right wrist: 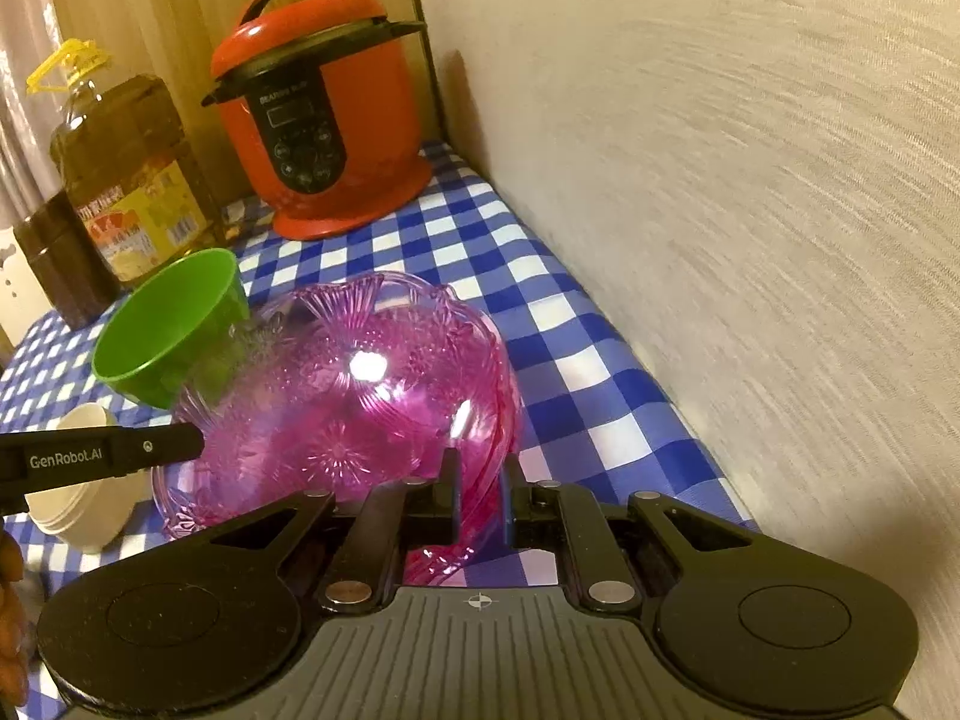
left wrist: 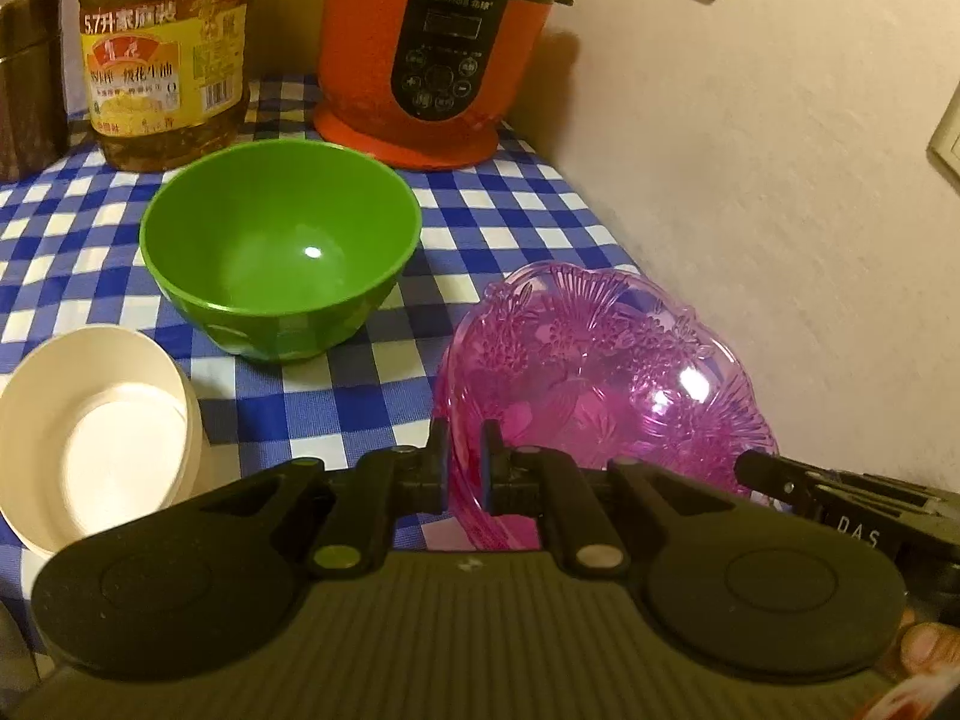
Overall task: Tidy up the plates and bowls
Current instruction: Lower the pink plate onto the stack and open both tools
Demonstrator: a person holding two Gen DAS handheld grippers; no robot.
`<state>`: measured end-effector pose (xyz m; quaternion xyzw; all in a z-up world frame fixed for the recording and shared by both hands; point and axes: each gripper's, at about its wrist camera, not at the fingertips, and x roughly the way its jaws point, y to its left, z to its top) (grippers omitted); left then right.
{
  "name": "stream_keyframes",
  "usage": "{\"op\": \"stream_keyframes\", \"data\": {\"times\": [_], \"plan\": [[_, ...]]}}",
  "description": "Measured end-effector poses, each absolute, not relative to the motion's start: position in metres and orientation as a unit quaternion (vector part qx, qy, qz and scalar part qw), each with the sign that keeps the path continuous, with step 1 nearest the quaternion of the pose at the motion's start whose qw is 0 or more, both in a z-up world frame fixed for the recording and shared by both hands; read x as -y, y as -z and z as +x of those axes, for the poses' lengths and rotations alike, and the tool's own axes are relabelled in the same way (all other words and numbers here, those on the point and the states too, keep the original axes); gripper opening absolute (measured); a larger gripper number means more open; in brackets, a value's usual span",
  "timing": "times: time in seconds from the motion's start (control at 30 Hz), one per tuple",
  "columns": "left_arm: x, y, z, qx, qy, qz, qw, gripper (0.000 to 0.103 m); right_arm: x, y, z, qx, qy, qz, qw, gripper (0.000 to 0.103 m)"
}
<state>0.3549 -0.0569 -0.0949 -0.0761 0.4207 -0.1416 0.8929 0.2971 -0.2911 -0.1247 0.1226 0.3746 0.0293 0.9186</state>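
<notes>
Pink translucent dish (left wrist: pixel 606 372) sits on the blue checked tablecloth (left wrist: pixel 510 204) beside the wall, near side raised. Left gripper (left wrist: pixel 467 468) pinches its near rim; right gripper (right wrist: pixel 481 495) pinches the rim at another point. Gripper bodies hide the dish's lowest edge in both views. Green bowl (left wrist: pixel 282 246) stands upright behind the dish, partly seen through the pink plastic in the right wrist view. White bowls (left wrist: pixel 96 444) are stacked left, cut off by the left gripper. Red cooker (left wrist: pixel 432 48) and oil bottle (left wrist: pixel 165 54) stand behind, tops cropped.
</notes>
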Motion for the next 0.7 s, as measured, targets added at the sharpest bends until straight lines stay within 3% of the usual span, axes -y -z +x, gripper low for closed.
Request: {"op": "stream_keyframes", "data": {"times": [0.4, 0.47, 0.53, 0.7], "plan": [[0.062, 0.096, 0.356, -0.42, 0.132, -0.056, 0.896, 0.008, 0.293, 0.131, 0.296, -0.368, -0.033, 0.117, 0.922, 0.013], [0.059, 0.095, 0.355, -0.413, 0.122, -0.054, 0.901, 0.012, 0.293, 0.131, 0.294, -0.361, -0.027, 0.11, 0.926, 0.022], [0.055, 0.095, 0.356, -0.413, 0.117, -0.064, 0.901, 0.018, 0.296, 0.132, 0.291, -0.357, -0.023, 0.117, 0.926, 0.045], [0.047, 0.093, 0.356, -0.411, 0.113, -0.073, 0.902, 0.018, 0.304, 0.131, 0.285, -0.348, -0.024, 0.132, 0.928, 0.047]]}}
